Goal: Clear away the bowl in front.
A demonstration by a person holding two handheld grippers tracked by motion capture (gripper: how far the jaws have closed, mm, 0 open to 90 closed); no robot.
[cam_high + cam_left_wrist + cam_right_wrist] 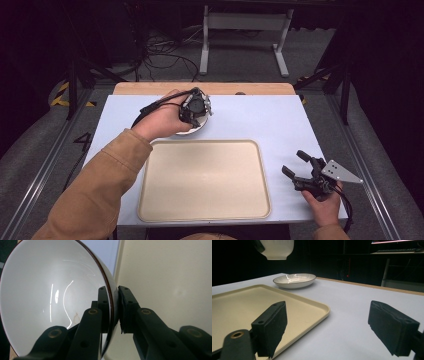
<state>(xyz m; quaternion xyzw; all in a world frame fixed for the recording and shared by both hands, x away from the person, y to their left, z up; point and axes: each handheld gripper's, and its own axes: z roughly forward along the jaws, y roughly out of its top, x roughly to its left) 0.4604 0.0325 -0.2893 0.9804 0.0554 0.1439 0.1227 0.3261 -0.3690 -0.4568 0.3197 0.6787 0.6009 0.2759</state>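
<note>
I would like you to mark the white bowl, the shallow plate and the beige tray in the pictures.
white bowl (50, 297): left gripper view, on its glossy inner wall.
shallow plate (294, 280): right gripper view, on its inner surface.
beige tray (205, 180): high view, on its bare flat bottom.

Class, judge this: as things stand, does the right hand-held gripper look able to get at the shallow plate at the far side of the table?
Probably yes: the right hand-held gripper is open, and bare table leads to the plate. The lifted bowl hangs above.

Tan long sleeves (95, 185) cover both forearms. Each black claw has brass-coloured pivot screws (93, 311) and black pads (274, 327); the right claw (300, 165) carries a grey three-cornered plate (341, 171).
</note>
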